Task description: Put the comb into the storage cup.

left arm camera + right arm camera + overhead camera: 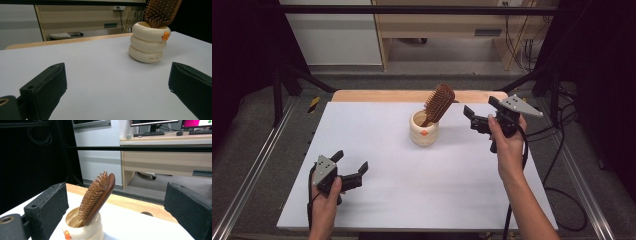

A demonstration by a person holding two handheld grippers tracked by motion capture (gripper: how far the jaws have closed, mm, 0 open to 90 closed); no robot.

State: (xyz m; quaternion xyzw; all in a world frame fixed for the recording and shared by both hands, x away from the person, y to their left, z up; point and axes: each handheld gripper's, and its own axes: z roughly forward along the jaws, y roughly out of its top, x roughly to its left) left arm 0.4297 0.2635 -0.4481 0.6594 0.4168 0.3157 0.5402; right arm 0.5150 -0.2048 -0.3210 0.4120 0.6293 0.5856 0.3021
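A cream ringed cup (424, 130) with a small orange mark stands at the middle rear of the white table (387, 200). A brown wooden hairbrush (438, 103) stands in it, handle down, head leaning right. My right gripper (482, 112) hovers open just right of the brush, held above the table, jaws pointing left. In the right gripper view the hairbrush (97, 195) and cup (83, 226) sit between the wide-apart jaws, farther off. My left gripper (351, 162) rests open near the front left. Its view shows the cup (148, 42) and hairbrush (162, 11) ahead at right.
A wooden strip (362, 96) borders the table's far edge. Metal rails (247, 180) run along both sides, and cables (562, 165) trail on the right. A desk (452, 30) stands beyond the table.
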